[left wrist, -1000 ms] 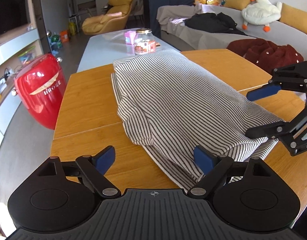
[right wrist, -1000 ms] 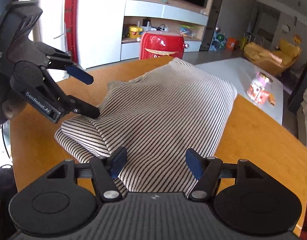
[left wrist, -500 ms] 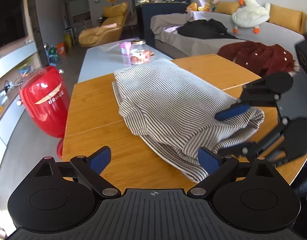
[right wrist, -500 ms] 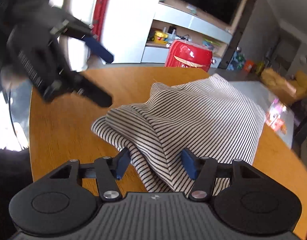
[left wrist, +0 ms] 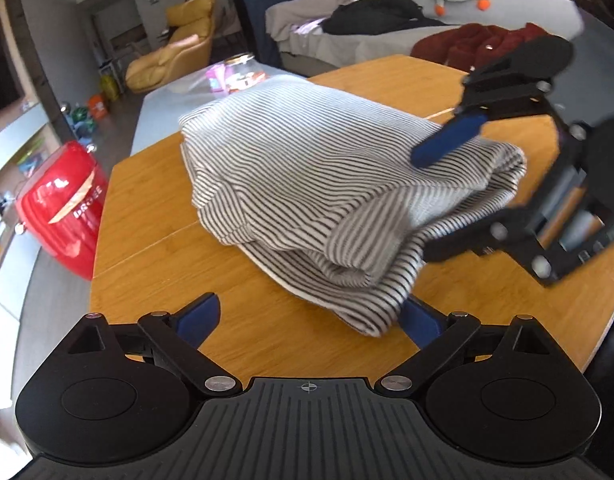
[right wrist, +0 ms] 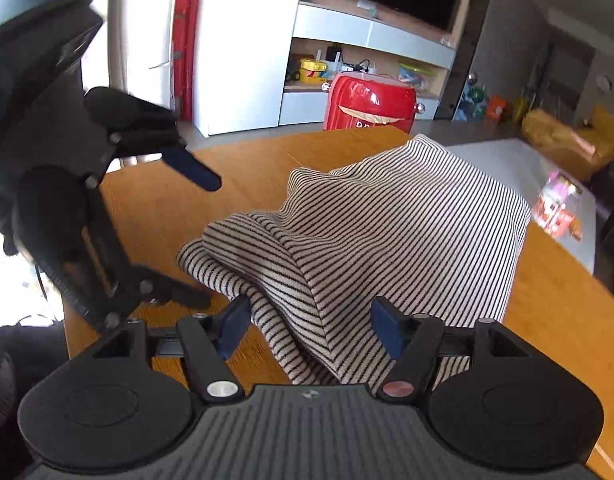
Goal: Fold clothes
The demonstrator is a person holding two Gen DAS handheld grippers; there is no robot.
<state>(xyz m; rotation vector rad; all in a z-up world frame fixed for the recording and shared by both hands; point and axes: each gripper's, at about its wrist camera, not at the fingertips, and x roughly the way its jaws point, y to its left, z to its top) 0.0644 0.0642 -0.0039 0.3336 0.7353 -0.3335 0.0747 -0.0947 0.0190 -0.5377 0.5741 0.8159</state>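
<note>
A grey-and-black striped garment (left wrist: 307, 160) lies folded on the wooden table (left wrist: 147, 220). Its near end is bunched and raised. In the left wrist view my left gripper (left wrist: 309, 316) is open just short of the garment's near corner, which droops beside its right finger. My right gripper (left wrist: 423, 208) comes in from the right, open, one finger over the raised fold and one under it. The right wrist view shows the striped garment (right wrist: 387, 232) heaped between the spread fingers of my right gripper (right wrist: 311, 326). My left gripper (right wrist: 203, 232) stands open to the left, clear of the cloth.
A red rounded appliance (left wrist: 59, 208) stands on the floor beyond the table's left side. A jar (right wrist: 555, 212) sits on a grey table behind. A sofa (left wrist: 387, 28) with dark and red clothes lies far back. The table edge (left wrist: 611, 320) runs close on the right.
My right gripper has slid in around the garment's near end, which has bunched up and lifted. My left gripper has drawn back off the cloth.
</note>
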